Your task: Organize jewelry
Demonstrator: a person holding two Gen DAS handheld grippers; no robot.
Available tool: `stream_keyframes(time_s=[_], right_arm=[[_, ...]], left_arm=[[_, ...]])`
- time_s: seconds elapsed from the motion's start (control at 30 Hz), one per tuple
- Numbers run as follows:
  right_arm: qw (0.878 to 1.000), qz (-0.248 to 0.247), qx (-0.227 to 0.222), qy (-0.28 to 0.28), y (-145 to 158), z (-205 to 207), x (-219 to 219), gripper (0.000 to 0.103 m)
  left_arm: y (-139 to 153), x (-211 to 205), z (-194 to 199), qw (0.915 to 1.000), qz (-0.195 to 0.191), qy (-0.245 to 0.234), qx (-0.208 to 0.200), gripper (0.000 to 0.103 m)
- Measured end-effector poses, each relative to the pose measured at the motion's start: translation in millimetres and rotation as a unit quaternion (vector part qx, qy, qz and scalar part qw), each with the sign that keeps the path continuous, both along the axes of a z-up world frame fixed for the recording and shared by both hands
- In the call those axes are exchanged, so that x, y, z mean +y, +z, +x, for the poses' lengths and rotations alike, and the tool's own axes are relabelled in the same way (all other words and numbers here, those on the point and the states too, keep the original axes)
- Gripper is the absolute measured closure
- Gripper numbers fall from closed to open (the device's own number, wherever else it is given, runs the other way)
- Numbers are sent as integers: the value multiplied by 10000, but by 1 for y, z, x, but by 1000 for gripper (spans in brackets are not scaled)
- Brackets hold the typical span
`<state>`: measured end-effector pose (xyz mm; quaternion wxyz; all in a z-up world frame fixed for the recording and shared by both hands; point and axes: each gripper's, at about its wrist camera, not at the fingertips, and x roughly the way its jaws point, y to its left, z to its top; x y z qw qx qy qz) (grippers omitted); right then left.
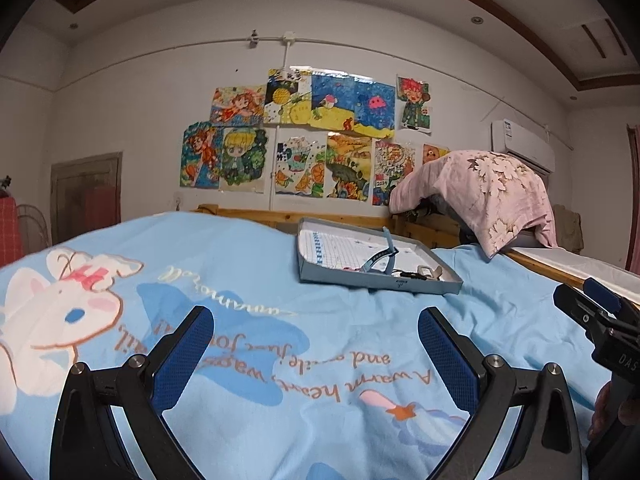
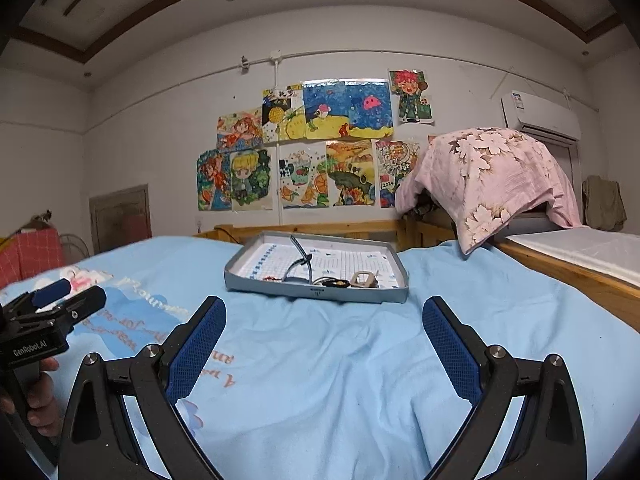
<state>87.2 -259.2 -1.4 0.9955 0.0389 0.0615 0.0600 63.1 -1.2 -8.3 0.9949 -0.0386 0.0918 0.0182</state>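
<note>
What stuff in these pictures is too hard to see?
- Small pieces in the grey tray: too small in both views to tell what each is; the near wall hides their undersides.
- What sits under the pink flowered cloth: covered in both views.
- Right hand-held gripper in the left wrist view: cut off by the picture's edge.
- Left hand-held gripper in the right wrist view: cut off by the edge too.

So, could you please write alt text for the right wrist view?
The open right gripper hovers over a light blue blanket, facing a shallow grey tray holding a blue strap and small jewelry pieces. Children's drawings cover the wall behind.
</note>
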Motion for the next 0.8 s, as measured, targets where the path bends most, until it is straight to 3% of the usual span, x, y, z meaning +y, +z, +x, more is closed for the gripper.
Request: stream_keyframes(time_s=[0.27, 0.8], right_arm=[[9997, -216, 44, 45, -9, -3, 12, 6], [9999, -102, 113, 53, -11, 0, 9, 6]], left_arm=[[-7, -1, 0, 10000, 18, 46, 63, 0], [-7, -5, 2, 9998, 180, 25, 72, 0]])
